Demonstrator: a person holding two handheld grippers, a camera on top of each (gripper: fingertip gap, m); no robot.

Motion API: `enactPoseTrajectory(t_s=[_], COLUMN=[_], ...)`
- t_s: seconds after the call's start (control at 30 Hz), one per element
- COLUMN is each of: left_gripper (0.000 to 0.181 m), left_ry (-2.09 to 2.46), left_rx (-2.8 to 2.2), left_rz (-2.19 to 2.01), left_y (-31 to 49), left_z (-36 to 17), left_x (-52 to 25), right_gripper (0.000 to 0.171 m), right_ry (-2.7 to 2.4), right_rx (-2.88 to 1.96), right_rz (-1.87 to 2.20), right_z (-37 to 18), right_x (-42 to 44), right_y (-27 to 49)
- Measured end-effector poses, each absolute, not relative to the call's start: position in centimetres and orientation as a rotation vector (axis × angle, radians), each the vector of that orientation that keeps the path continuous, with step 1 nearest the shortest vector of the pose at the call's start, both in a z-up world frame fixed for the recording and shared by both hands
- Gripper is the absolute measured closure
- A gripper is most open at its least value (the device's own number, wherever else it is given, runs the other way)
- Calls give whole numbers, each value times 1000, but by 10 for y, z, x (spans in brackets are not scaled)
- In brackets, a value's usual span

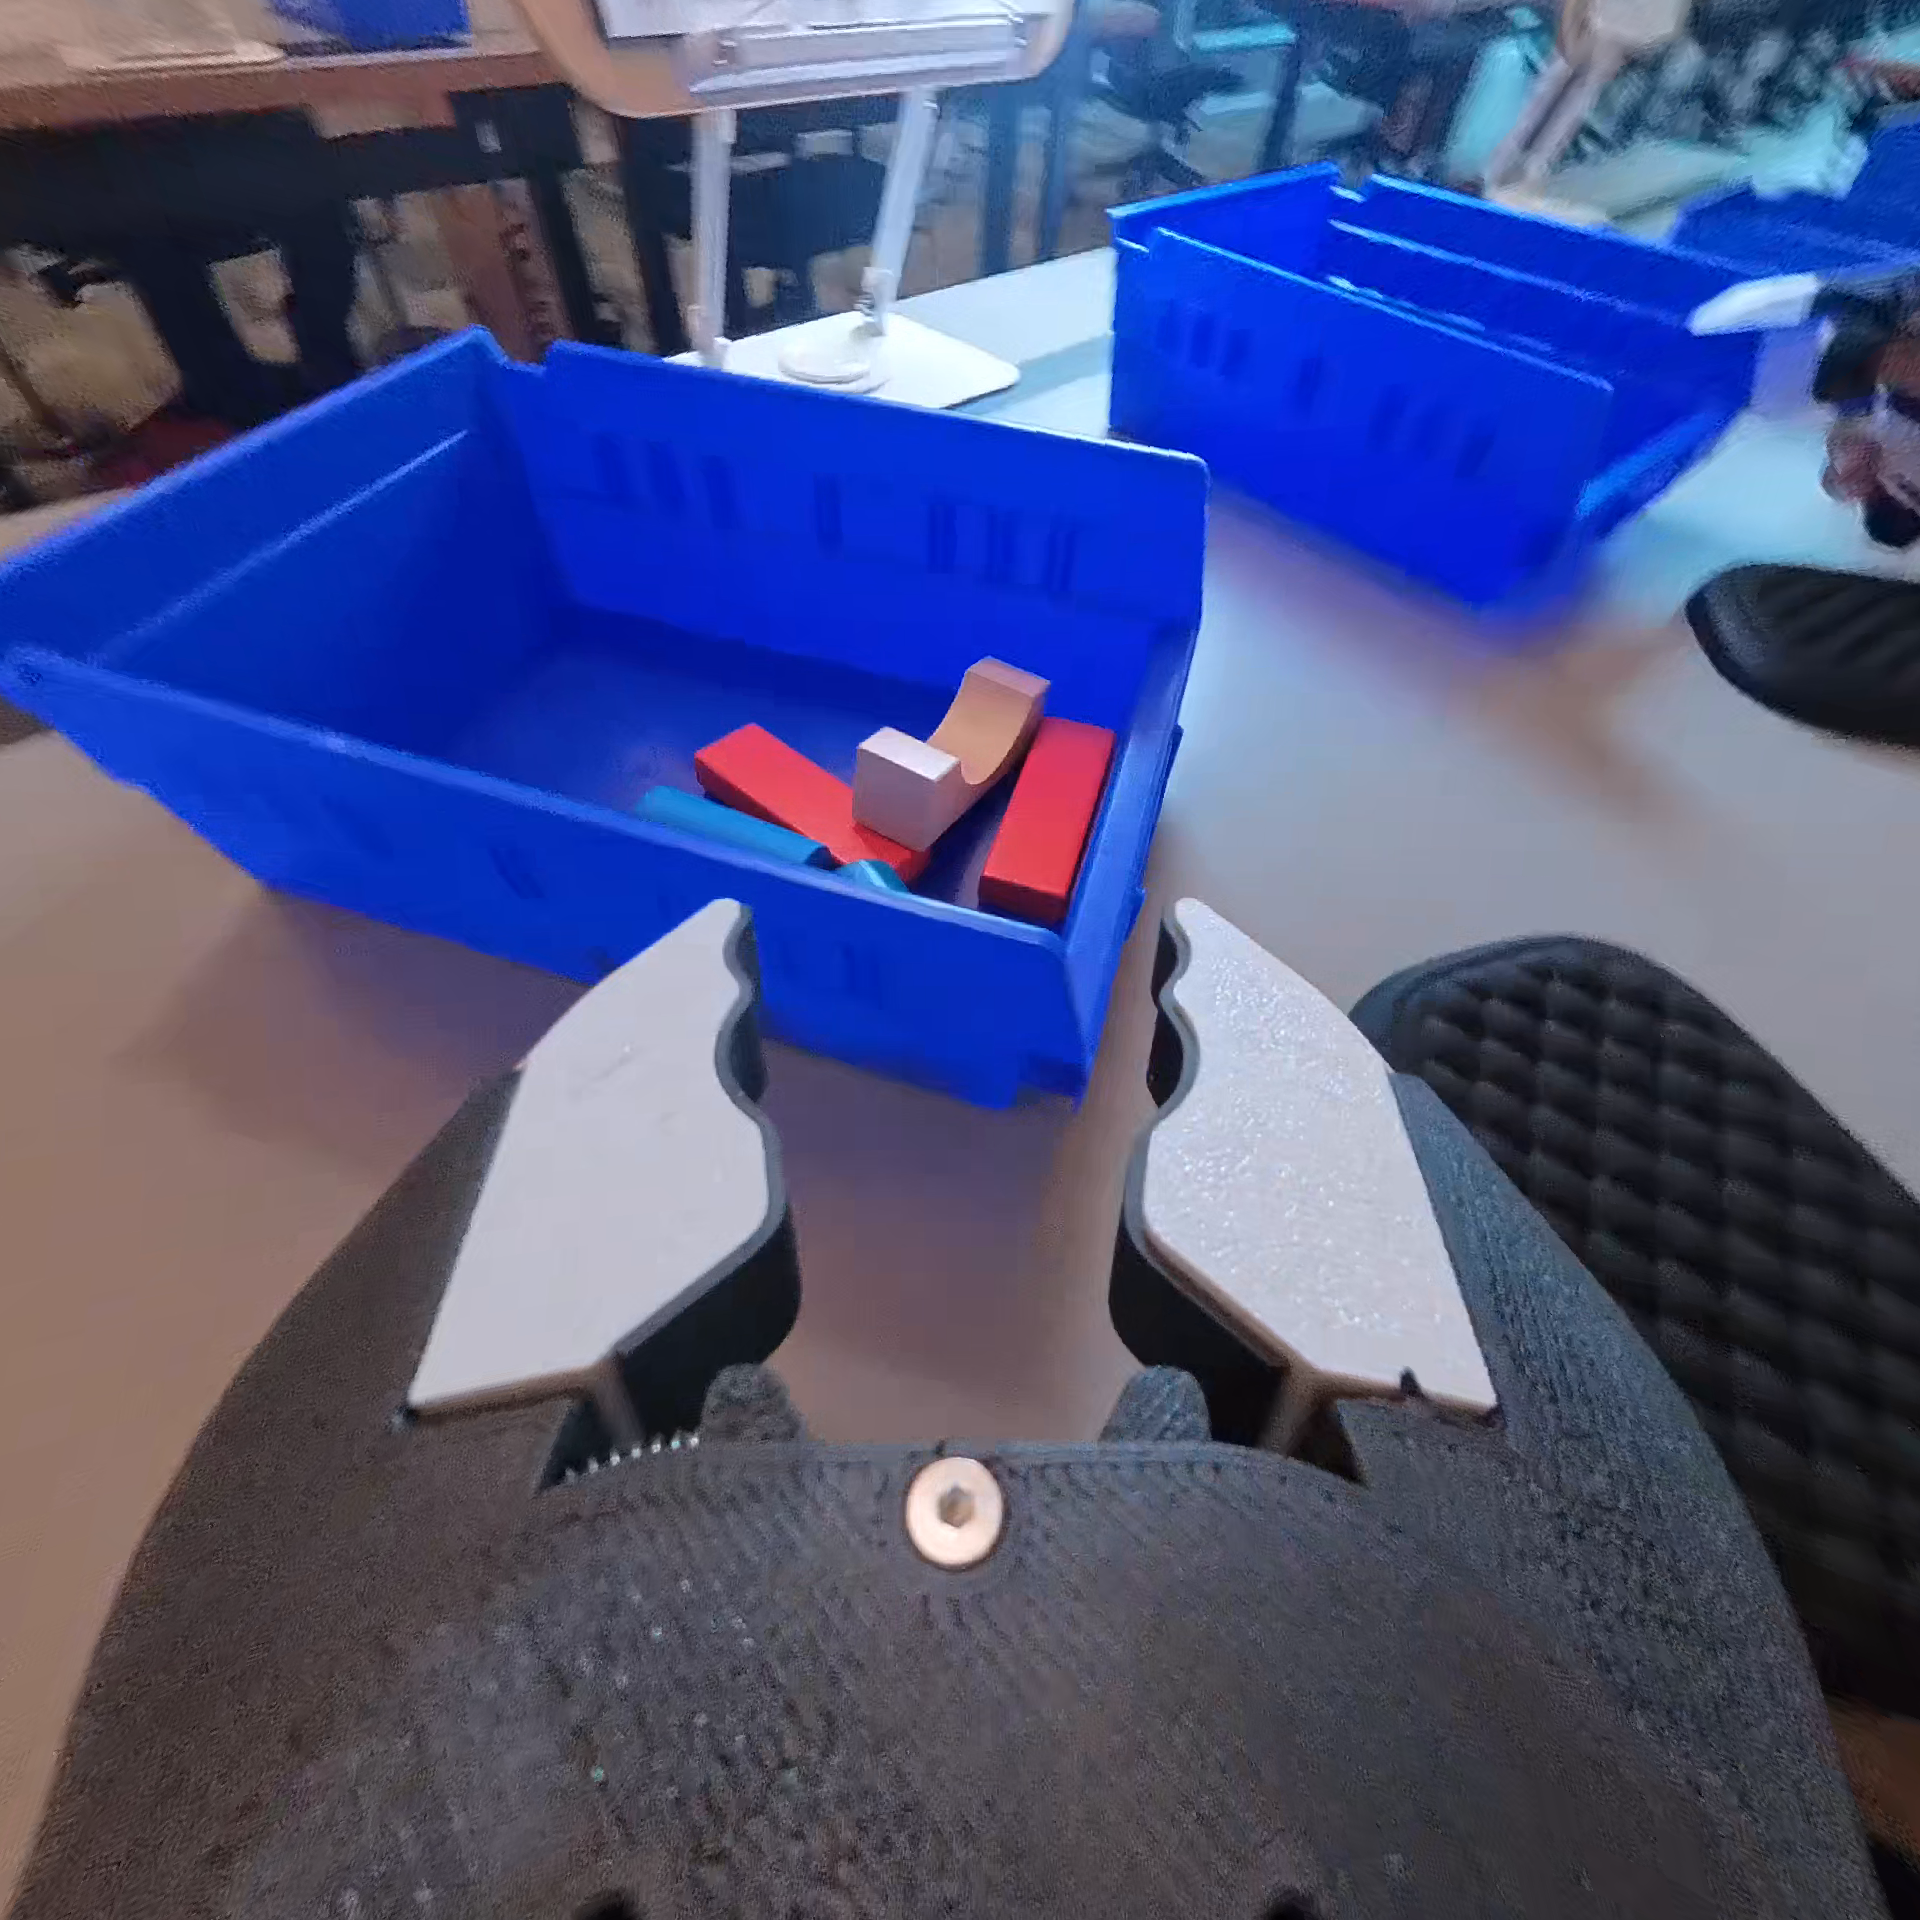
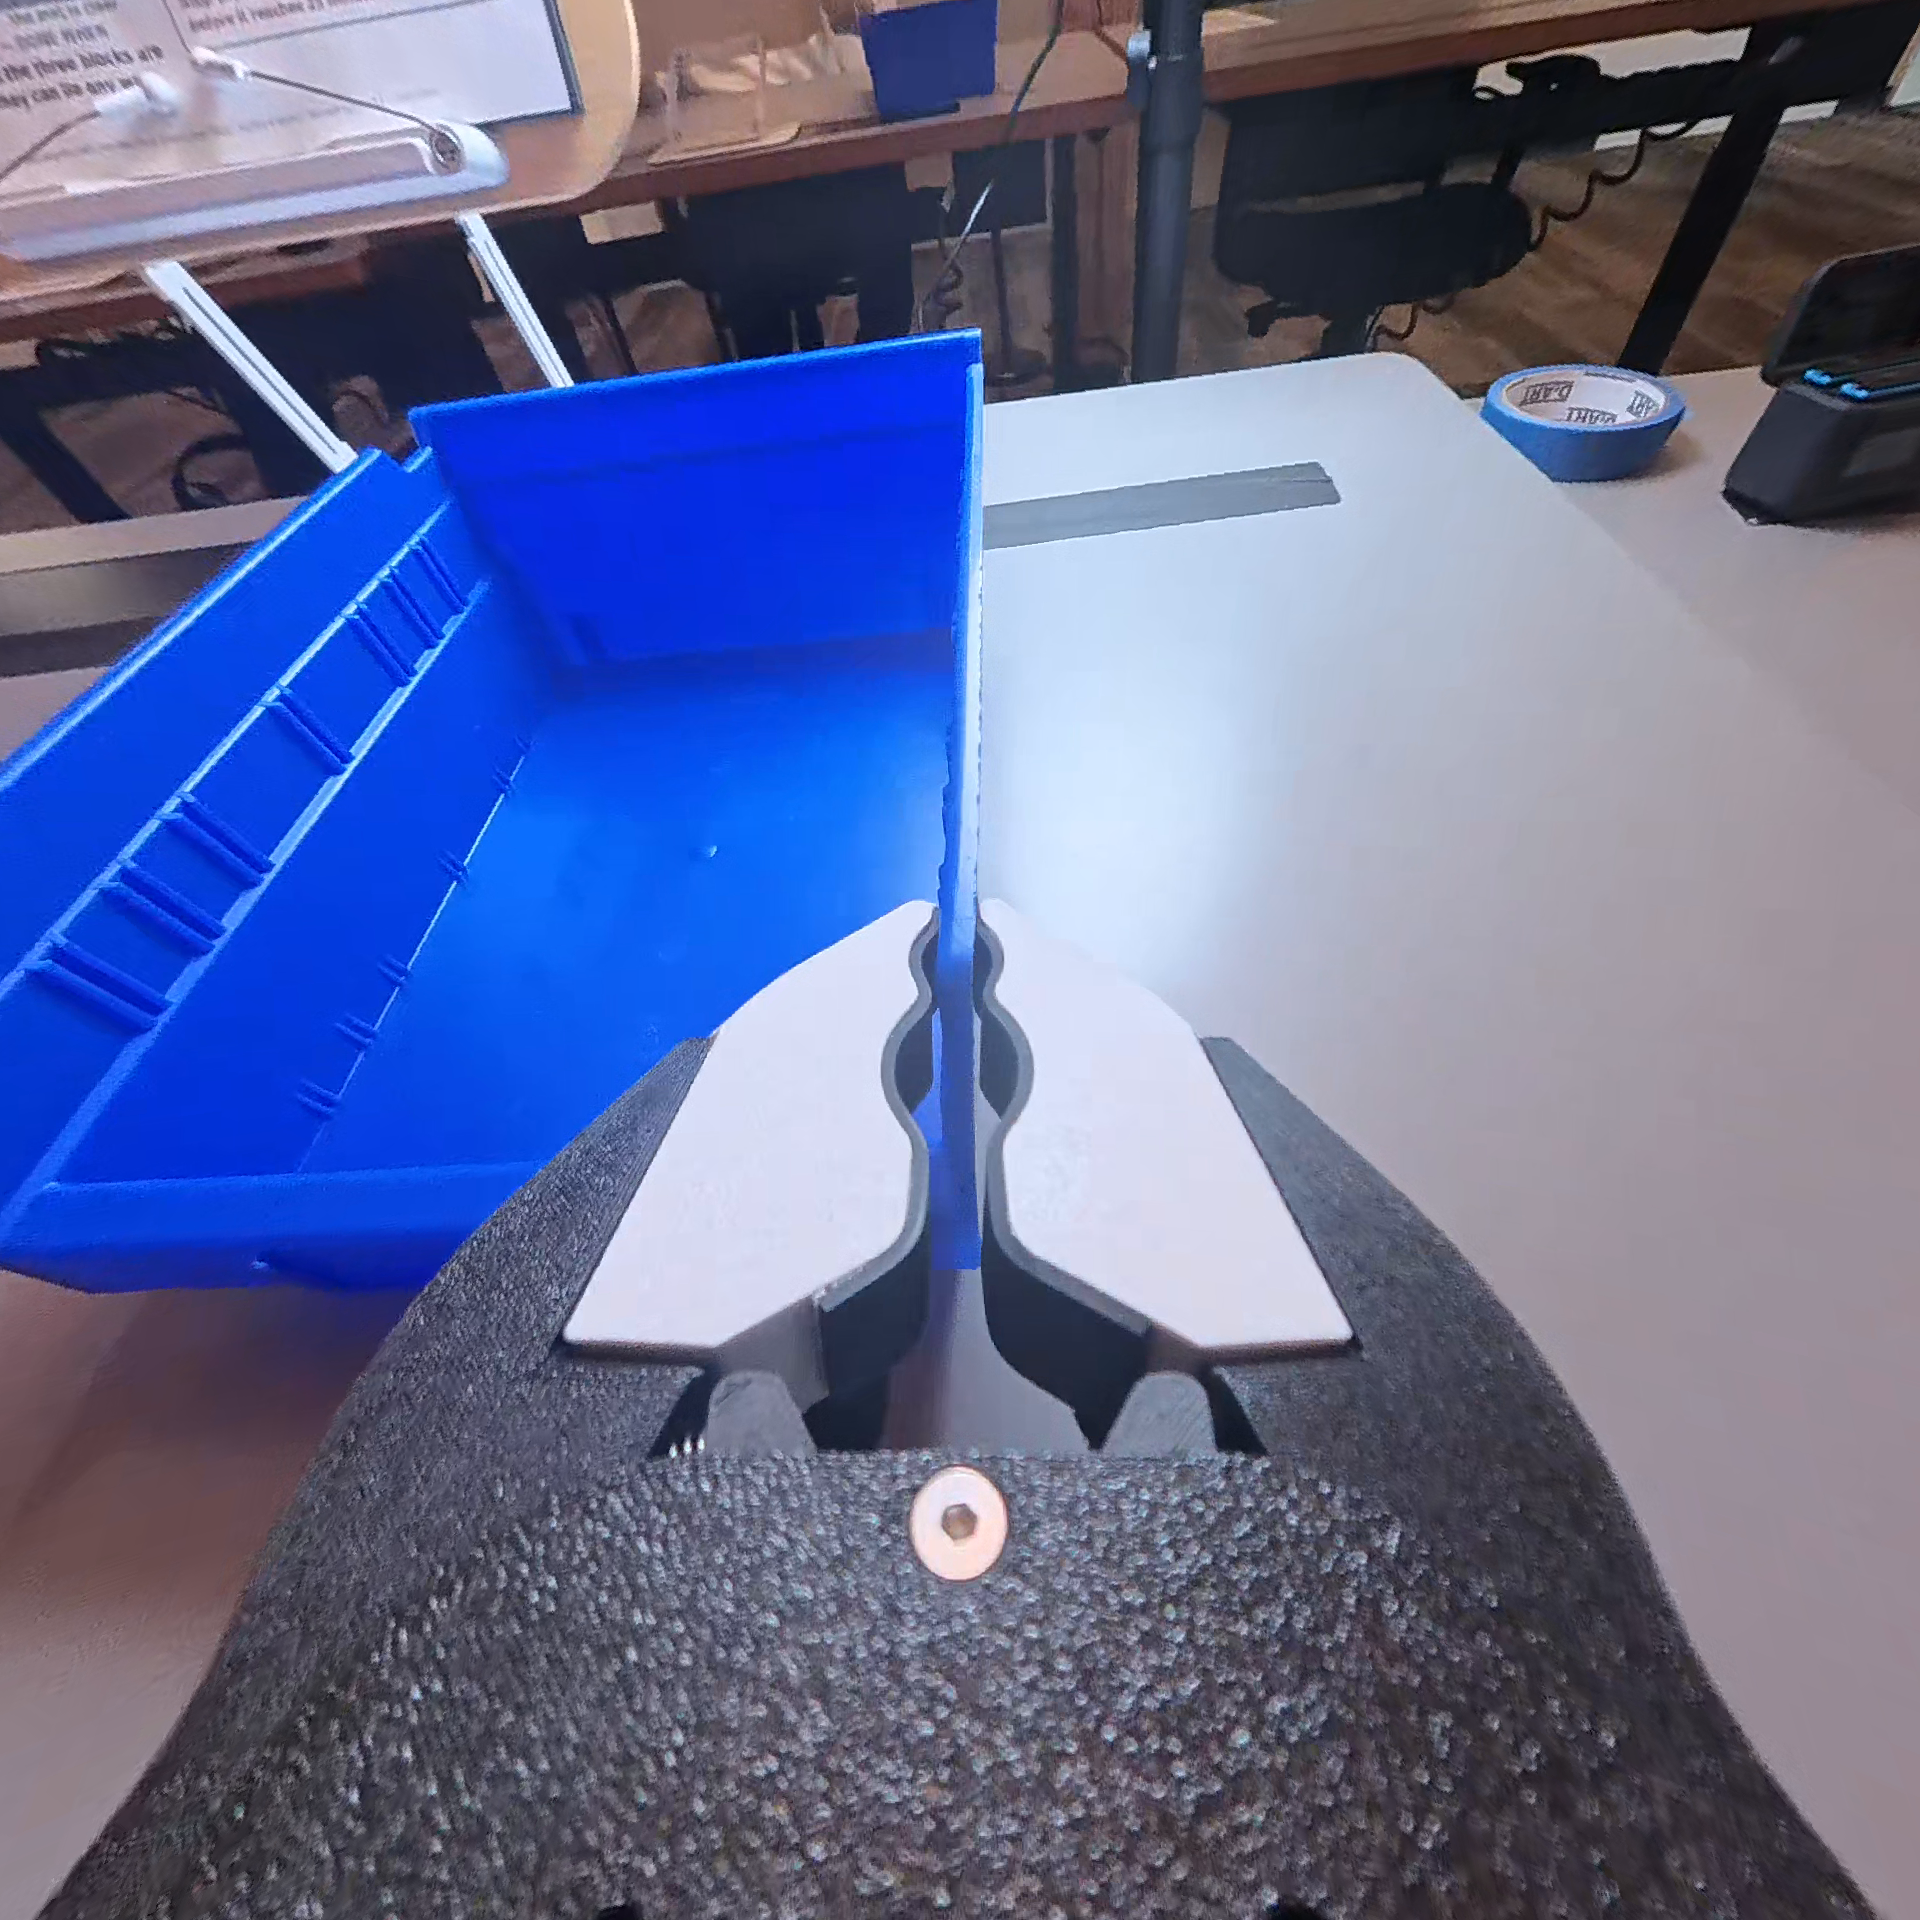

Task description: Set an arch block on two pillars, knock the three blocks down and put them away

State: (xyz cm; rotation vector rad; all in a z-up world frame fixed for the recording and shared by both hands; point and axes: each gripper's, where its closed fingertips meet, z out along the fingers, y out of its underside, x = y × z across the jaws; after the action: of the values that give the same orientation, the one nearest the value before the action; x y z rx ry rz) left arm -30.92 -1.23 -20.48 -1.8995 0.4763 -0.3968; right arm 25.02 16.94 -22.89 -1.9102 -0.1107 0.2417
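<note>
A blue bin (image 1: 416,831) stands on the pale table in the left wrist view. In its near right corner lie a pale wooden arch block (image 1: 951,753), two red pillar blocks (image 1: 1044,821) (image 1: 790,784) and a blue cylinder (image 1: 727,821). The arch leans on the red blocks. My left gripper (image 1: 956,914) is open and empty, just in front of that corner. A second blue bin (image 1: 1351,416) sits at the back right. In the right wrist view my right gripper (image 2: 958,914) is shut on the right side wall of this empty bin (image 2: 707,520).
A white stand's base (image 1: 894,353) sits behind the first bin. A black mesh chair (image 1: 1662,1195) is close on the right. A blue tape roll (image 2: 1584,421), a black device (image 2: 1839,416) and a grey tape strip (image 2: 1164,504) lie on the table's far right.
</note>
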Motion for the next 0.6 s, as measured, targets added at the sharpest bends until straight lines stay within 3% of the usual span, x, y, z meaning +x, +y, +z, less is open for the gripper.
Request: enactPoseTrajectory(t_s=[0.13, 0.37, 0.6], left_gripper=[112, 162, 167], left_ry=[305, 187, 126], left_rx=[-1861, -1872, -1857], left_rz=[-297, 9, 63], left_y=[-17, 13, 14], left_z=[-222, -231, -235], left_x=[-295, -336, -356], right_gripper=[169, 169, 168], right_ry=[-89, -6, 124], right_rx=[-1906, -1885, -1847], right_rz=[229, 190, 81], right_z=[-230, -228, -226], right_x=[255, 277, 316], right_y=[171, 174, 183])
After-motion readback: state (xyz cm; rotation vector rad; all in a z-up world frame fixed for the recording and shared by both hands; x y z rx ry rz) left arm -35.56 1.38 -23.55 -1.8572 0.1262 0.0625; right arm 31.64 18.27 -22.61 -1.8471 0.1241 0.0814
